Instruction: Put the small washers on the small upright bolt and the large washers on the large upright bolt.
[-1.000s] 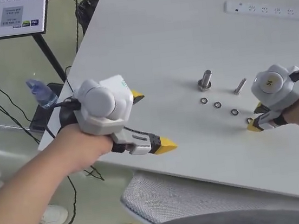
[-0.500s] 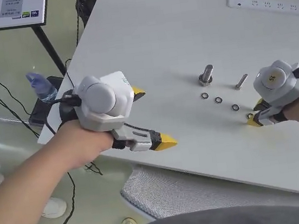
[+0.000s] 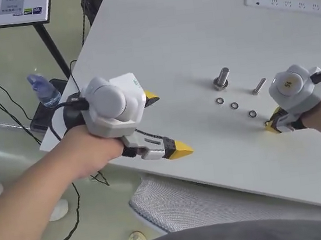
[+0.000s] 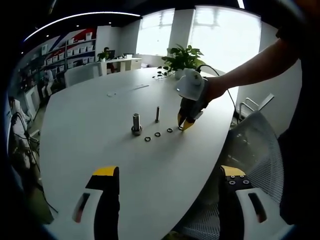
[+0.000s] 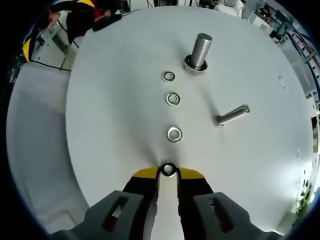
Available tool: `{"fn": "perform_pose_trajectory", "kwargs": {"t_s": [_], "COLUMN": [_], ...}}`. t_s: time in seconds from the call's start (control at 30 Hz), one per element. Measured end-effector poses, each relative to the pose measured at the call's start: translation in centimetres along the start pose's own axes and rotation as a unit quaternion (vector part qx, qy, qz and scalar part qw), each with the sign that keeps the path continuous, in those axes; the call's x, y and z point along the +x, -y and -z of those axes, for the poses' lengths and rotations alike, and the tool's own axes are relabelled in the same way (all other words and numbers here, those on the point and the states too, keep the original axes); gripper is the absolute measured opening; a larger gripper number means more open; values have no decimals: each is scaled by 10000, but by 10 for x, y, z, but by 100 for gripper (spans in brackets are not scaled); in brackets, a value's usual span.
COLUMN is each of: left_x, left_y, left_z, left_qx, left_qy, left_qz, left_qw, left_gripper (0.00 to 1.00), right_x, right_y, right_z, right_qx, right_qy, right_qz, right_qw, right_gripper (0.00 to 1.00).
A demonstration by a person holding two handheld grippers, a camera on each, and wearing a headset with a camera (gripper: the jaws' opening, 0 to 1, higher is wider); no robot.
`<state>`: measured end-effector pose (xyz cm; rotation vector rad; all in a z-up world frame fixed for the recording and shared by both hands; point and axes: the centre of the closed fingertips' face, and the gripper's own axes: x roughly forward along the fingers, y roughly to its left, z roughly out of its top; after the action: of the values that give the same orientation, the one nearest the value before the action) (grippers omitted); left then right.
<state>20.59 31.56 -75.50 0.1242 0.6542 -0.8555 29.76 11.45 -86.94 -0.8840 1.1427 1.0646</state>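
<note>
On the white table (image 3: 157, 44) a large bolt (image 3: 222, 79) (image 5: 199, 51) stands upright with a ring at its foot. The thin small bolt (image 3: 258, 87) (image 5: 232, 115) stands to its right. Three loose washers (image 3: 234, 105) (image 5: 173, 98) lie in a row in front of them. My right gripper (image 3: 272, 124) (image 5: 168, 172) is down on the table at the row's near end, its yellow tips shut on a fourth washer (image 5: 168, 169). My left gripper (image 3: 165, 123) (image 4: 169, 175) hovers open over the table's left edge, holding nothing, well away from the bolts.
A white power strip (image 3: 287, 4) lies at the far right of the table. A grey mesh chair (image 3: 176, 203) sits under the near edge. On the floor to the left are a plastic bottle (image 3: 42, 87), cables and a stand.
The right gripper's tips have closed in on the nearest washer, which lay just beside them before. The left gripper has barely moved; the head camera has shifted slightly.
</note>
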Motion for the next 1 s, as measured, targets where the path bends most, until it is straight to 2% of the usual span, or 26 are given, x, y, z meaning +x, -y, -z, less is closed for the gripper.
{"fn": "perform_pose_trajectory", "kwargs": {"t_s": [0.23, 0.43, 0.63, 0.73, 1.0], "left_x": [0, 2, 2, 1, 2], "left_y": [1, 3, 2, 1, 1], "left_z": [0, -1, -3, -3, -9], "left_qx": [3, 14, 38, 32, 38], "left_qy": [8, -2, -19, -22, 32], "left_qz": [2, 3, -13, -14, 3], "left_qw": [10000, 10000, 10000, 10000, 10000], "left_gripper": [80, 80, 79, 79, 80], "right_x": [1, 5, 2, 2, -11], "right_y": [-1, 1, 0, 1, 4], "right_z": [0, 1, 2, 3, -3], "right_qx": [-155, -131, 38, 106, 42], "right_qy": [-154, -306, -193, -218, -195], "right_qz": [1, -17, -89, -140, -172], "right_qw": [9998, 9994, 9998, 9996, 9997], "right_gripper": [13, 12, 12, 12, 12]}}
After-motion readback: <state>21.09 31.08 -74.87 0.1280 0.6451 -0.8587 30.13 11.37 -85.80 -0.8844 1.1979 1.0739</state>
